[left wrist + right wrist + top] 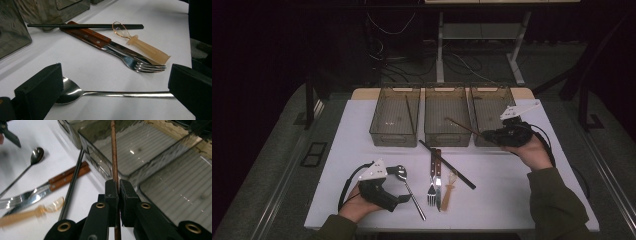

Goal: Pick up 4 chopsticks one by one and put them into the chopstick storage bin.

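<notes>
brown chopstick pinched between the closed jaws of the right gripper, sticking out ahead of the pads and up over the middle bin. in the high view the stick runs from the right gripper leftward, tip above the middle bin's inside, gripper itself near the front of the right bin. left bin has a dark chopstick leaning inside it.

left gripper sits low at the table's front left, jaws wide apart, nothing pressed. in the left gripper view a steel spoon lies flat on the table between the two pads, bowl just beside the left pad, handle end at the right pad; contact cannot be told.

mid table: black chopstick lying diagonal, wood-handled fork and knife side by side touching, amber plastic spoon just right of them.
</notes>
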